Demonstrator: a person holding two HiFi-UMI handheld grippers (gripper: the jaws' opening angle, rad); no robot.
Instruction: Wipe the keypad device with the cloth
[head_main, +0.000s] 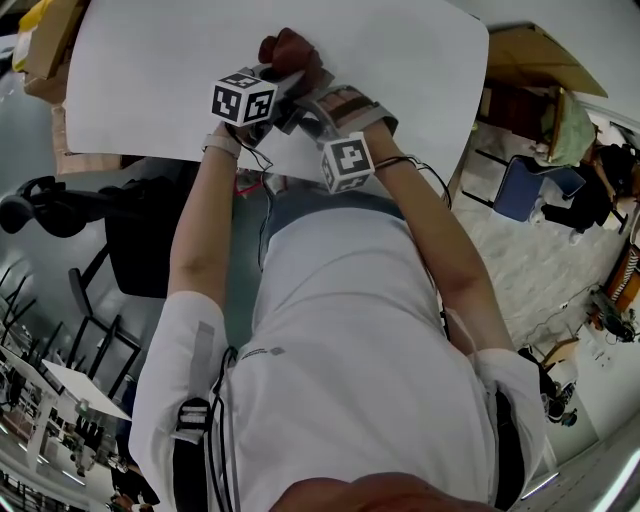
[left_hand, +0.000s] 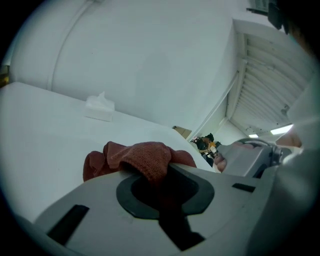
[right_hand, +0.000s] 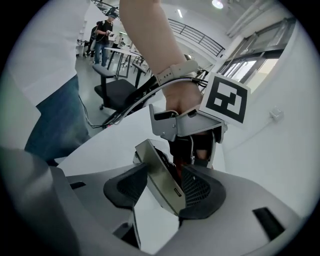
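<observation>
- The left hand-held gripper (left_hand: 161, 186) is seen closed tight on a rust-red knitted cloth (left_hand: 145, 159) — the fabric is bunched and spills out past the jaw tips.
- The right hand-held gripper (right_hand: 163, 190) is clamped on a flat silver-grey keypad device (right_hand: 159, 181), which is held tilted between the jaws with one long edge turned towards the camera.
- Both hand-held grippers are held close together above the white counter (head_main: 140, 90). The left one is seen just beyond the right one's jaws, with the cloth directly past the device — whether the two touch cannot be told.
- A small crumpled white object (left_hand: 100, 107) lies on the counter, well ahead of the left hand-held gripper.
</observation>
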